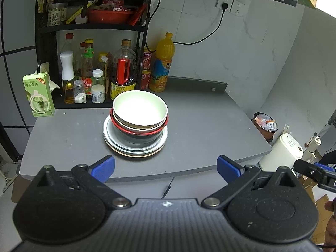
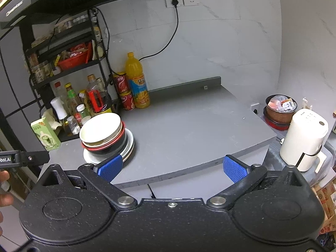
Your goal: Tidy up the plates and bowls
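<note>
Grey countertop against pale marble-look wall tiles, corner of a small kitchen. Black wire rack at the back left, crowded with condiment bottles; an orange juice bottle and red cans stand just beside it. A green carton sits on the counter, far left of the left fingers.

Left gripper: blue-padded fingers spread wide, nothing between them. It is held back at the near counter edge, apart from the crockery.

Stack of plates and bowls lies straight ahead of the left fingers, slightly toward the left pad. Bottom: several plates, pale rims nested. On these a black bowl with red rim, then a cream bowl on top, sitting a little tilted.

Right gripper: fingers likewise wide apart and empty. In the right wrist view, the same stack sits ahead and left, its plate edge partly hidden behind the left pad; contact cannot be judged.

White kettle and a brown tub of scraps lie beyond the right finger, off the counter's end. Part of the left gripper and a person's hand show at the left margin.
</note>
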`<state>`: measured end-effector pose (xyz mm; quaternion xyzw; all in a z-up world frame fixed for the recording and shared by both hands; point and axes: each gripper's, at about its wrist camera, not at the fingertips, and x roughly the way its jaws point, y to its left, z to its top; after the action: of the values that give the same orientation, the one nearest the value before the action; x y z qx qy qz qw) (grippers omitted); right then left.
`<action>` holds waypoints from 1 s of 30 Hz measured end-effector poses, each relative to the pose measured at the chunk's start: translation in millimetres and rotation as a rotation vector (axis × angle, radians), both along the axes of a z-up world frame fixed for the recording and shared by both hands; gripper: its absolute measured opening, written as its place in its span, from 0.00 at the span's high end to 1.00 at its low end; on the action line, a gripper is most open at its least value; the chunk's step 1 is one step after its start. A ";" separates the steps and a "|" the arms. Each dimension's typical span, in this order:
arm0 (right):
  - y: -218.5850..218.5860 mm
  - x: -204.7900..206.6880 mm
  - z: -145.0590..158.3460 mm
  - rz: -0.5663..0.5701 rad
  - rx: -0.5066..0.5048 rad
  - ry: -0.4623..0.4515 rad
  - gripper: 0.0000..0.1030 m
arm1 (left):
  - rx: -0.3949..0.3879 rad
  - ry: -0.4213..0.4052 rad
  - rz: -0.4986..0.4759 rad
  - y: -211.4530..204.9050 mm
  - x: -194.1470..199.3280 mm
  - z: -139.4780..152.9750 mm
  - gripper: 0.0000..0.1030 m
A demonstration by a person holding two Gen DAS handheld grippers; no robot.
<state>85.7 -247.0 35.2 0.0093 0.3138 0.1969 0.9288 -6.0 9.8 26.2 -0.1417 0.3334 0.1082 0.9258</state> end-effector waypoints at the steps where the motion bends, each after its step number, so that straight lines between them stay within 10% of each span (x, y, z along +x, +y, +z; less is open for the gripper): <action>1: 1.0 -1.4 -0.2 0.004 -0.002 0.001 0.00 | 0.003 -0.002 -0.003 -0.4 -1.4 0.2 0.01; 30: 14.5 -9.1 0.9 0.071 -0.002 0.009 0.00 | 0.022 0.011 -0.011 -0.3 -16.7 -1.1 0.01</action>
<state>76.6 -232.5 36.1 -0.0021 0.3184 0.2296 0.9198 -22.7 9.5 25.1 -0.1292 0.3380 0.1077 0.9260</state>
